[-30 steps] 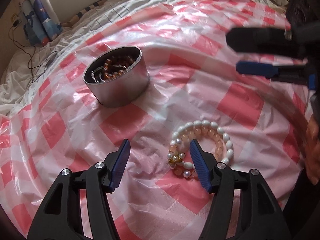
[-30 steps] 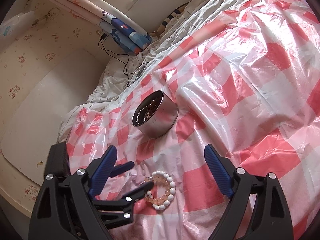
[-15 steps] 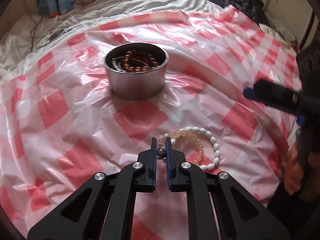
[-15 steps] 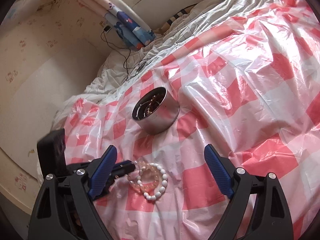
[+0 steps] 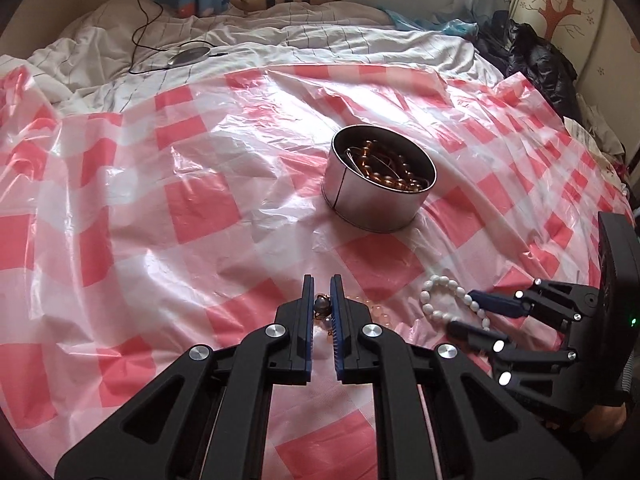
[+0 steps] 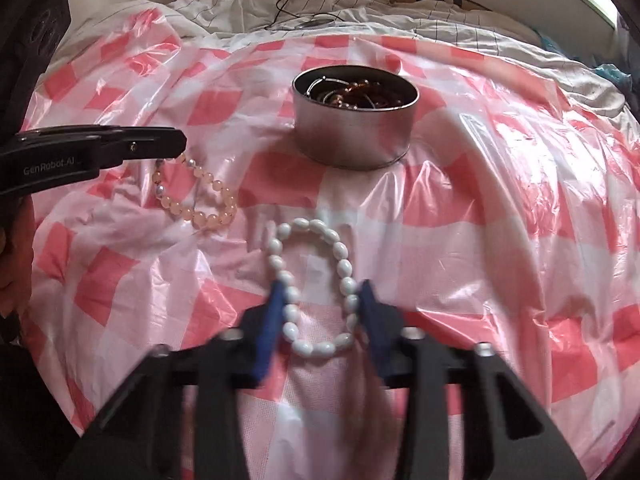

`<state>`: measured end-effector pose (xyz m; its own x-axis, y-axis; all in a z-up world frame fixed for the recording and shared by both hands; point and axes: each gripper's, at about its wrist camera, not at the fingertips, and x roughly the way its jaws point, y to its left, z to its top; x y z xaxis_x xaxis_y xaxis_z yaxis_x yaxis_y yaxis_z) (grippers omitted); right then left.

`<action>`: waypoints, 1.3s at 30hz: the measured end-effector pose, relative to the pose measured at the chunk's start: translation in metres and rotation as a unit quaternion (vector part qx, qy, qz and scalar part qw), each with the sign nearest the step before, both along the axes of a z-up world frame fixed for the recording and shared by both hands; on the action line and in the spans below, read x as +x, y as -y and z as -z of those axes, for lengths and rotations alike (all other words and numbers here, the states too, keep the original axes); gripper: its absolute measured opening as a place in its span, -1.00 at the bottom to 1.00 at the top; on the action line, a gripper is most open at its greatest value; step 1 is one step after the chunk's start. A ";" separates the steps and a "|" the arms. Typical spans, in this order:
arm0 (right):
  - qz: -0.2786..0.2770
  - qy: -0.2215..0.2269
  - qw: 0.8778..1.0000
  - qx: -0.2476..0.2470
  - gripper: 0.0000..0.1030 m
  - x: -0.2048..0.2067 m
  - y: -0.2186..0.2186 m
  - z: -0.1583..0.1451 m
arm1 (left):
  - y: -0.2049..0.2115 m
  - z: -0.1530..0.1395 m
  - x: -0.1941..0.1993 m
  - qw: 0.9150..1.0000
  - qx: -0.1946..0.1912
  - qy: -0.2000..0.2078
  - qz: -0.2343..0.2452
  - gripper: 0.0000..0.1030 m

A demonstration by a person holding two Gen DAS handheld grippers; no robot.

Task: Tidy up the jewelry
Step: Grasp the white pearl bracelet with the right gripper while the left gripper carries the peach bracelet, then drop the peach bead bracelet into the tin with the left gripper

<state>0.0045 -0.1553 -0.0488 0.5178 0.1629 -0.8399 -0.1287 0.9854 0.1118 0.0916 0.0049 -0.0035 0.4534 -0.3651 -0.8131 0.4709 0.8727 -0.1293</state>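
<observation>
You had the left gripper [image 5: 321, 307] nearly closed, jaws pinched on the small dark charm bead at one end of the peach bracelet [image 6: 195, 196]. Only a sliver of gap showed, bead wedged in it. That end was the sensible place to grab: the charm cluster gave the pads something bulky to bite, whereas the smooth beads would likely roll out. The rest of the strand trailed on the checked plastic sheet [image 5: 192, 208], so the hold looked like a drag or the start of a lift, not a full carry.

Your right gripper [image 6: 320, 308] was partly open, blue pads straddling the lower half of the white bracelet [image 6: 316, 280]. The pads were just beside the beads on both sides; I couldn't tell if either touched, as that view was motion-blurred. Nothing was gripped there yet. Straddling across the loop meant closing would squeeze both sides of the strand together, my guess at why you lined up that way.

The two bracelets lay apart, peach to the left of white in the right wrist view, so each gripper had its own piece with no tangle.

The metal tin [image 5: 380, 180] sat beyond both, upright, open-topped, with amber-brown beads [image 5: 384, 164] and wire hoops already inside. I read it as the drop target: two pieces still out, some already stowed.

Risk: the sheet was slick and wrinkled, so it could bunch under the jaws.
</observation>
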 end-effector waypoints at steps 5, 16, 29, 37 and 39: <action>0.017 0.015 0.988 0.152 -0.84 -0.006 0.033 -0.006 | -0.002 -0.008 0.000 1.000 -0.020 0.004 -0.001 -0.86; 0.043 0.084 0.910 0.405 -0.84 -0.013 0.088 -0.023 | 0.012 -0.024 0.008 0.999 -0.048 -0.001 0.007 -0.86; 0.047 0.104 0.884 0.453 -0.84 -0.024 0.105 -0.026 | 0.026 0.024 -0.001 0.996 0.068 -0.029 0.045 -0.87; 0.055 0.133 0.860 0.490 -0.84 -0.019 0.119 -0.033 | 0.031 -0.042 0.005 0.992 -0.113 0.007 0.047 -0.87; 0.055 0.142 0.858 0.491 -0.84 -0.013 0.121 -0.039 | 0.037 -0.049 0.013 0.989 -0.142 0.016 0.043 -0.87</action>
<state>-0.0087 -0.2768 -0.0100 0.7360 0.6568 -0.1642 -0.1997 0.4424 0.8743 0.1046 -0.0320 0.0460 0.4333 -0.6157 -0.6581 0.5501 0.7591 -0.3480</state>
